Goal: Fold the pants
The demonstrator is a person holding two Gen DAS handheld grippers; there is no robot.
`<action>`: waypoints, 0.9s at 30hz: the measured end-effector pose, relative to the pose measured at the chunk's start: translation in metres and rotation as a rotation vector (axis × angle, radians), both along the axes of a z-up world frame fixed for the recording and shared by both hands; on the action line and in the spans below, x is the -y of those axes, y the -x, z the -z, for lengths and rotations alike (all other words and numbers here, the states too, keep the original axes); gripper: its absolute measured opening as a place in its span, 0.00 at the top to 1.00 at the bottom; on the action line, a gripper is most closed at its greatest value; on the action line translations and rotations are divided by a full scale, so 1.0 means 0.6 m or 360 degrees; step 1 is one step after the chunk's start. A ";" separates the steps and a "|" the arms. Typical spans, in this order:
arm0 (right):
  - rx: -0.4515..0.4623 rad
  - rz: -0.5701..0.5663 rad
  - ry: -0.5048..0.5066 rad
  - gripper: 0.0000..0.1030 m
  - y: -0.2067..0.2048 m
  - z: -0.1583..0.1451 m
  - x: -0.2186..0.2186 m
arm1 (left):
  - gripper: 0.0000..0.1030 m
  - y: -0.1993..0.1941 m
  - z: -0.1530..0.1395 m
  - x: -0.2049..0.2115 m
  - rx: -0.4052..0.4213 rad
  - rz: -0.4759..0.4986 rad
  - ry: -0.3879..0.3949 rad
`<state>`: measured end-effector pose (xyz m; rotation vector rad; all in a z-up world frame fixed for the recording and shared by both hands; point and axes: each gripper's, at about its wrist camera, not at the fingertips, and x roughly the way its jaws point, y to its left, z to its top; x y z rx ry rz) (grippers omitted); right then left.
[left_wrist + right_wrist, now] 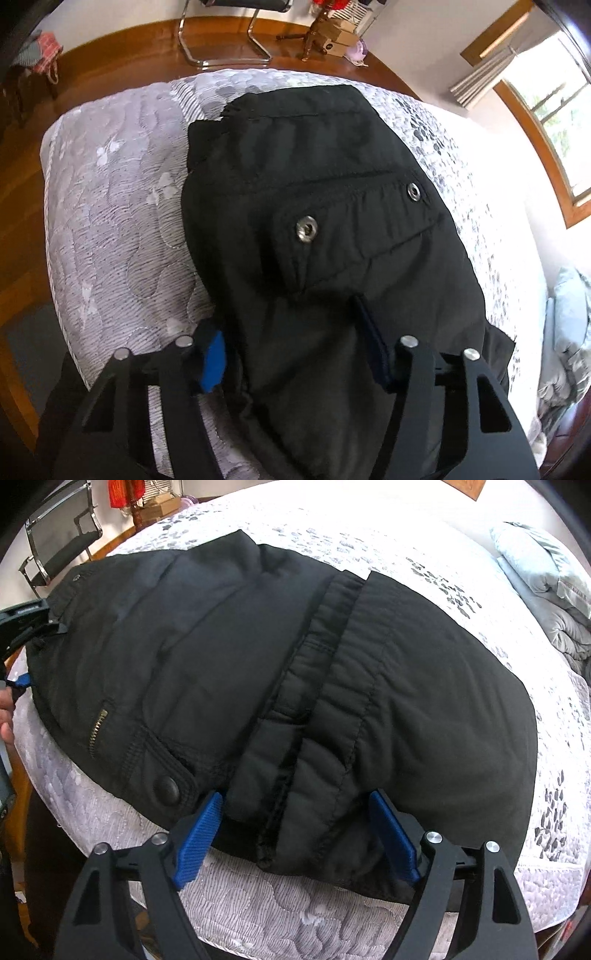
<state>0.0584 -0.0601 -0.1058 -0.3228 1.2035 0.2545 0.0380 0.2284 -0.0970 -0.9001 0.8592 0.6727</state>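
The black pants [325,229] lie folded on a bed with a grey-white quilted cover [118,206]. In the left wrist view two metal snaps show on a pocket flap. My left gripper [295,354] is open, its blue pads on either side of a bulge of black cloth at the near edge. In the right wrist view the pants [258,657] show an elastic waistband, a brass zipper and a black button. My right gripper [295,830] is open, its blue pads straddling the waistband fold at the near edge. The left gripper [22,627] shows at the far left there.
A grey folded duvet [546,590] lies on the bed at the right. A chrome-framed chair [225,33] and cardboard boxes [332,40] stand on the wooden floor beyond the bed. A window [554,110] is at the right.
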 end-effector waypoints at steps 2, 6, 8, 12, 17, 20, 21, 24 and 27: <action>0.0002 -0.0001 -0.0004 0.20 0.000 0.000 -0.002 | 0.61 0.011 -0.002 -0.004 0.0010 -0.0015 0.0009; 0.0006 0.0000 -0.0016 0.20 0.001 0.002 -0.002 | 0.87 0.026 -0.018 -0.005 0.0038 -0.0033 0.0012; 0.0010 -0.0001 -0.0029 0.20 0.002 0.002 0.000 | 0.90 0.030 -0.027 -0.003 0.0053 -0.0033 -0.0003; 0.0019 -0.0004 -0.0062 0.20 0.006 0.001 0.011 | 0.92 0.043 -0.061 0.016 0.0102 -0.0010 -0.0137; 0.0020 0.0018 -0.0131 0.20 0.009 -0.004 0.027 | 0.92 0.037 -0.125 0.079 0.0217 0.0162 -0.0421; 0.0021 0.0040 -0.0186 0.20 0.010 -0.012 0.039 | 0.92 0.032 -0.156 0.121 0.0280 0.0297 -0.0556; 0.0021 0.0057 -0.0223 0.20 0.008 -0.019 0.049 | 0.92 0.031 -0.164 0.136 0.0294 0.0350 -0.0601; 0.0027 0.0119 -0.0325 0.20 0.005 -0.032 0.072 | 0.92 0.021 -0.180 0.185 0.0345 0.0492 -0.0712; 0.0021 0.0192 -0.0445 0.20 -0.003 -0.043 0.105 | 0.92 0.009 -0.189 0.227 0.0384 0.0642 -0.0833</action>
